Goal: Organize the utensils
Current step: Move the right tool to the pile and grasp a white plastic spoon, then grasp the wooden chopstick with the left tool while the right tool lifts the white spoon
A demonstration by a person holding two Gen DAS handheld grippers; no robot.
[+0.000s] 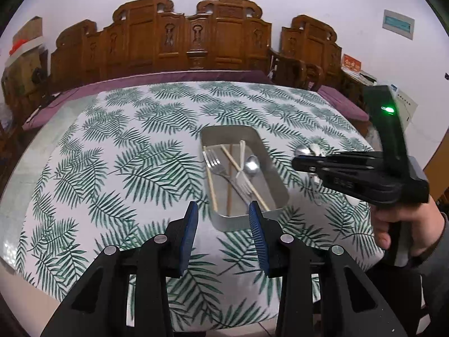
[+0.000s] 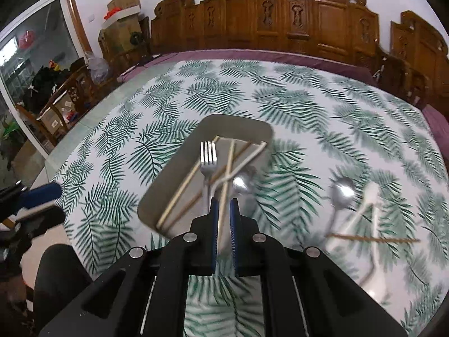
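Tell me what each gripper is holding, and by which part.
Left gripper: nothing, jaws open. Right gripper: cannot tell; a chopstick lines up with its narrow gap, but it may lie in the tray.

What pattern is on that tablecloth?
Green fern leaves on white tablecloth, clearest in the left wrist view.

No writing can be read in either view. The right gripper [image 1: 297,163] bears an embossed mark on its side, too blurred to make out. A red packet [image 1: 351,64] by the wall carries pale characters, and a wall plaque [image 1: 398,24] and a white paper [image 1: 407,106] show print, all illegible.
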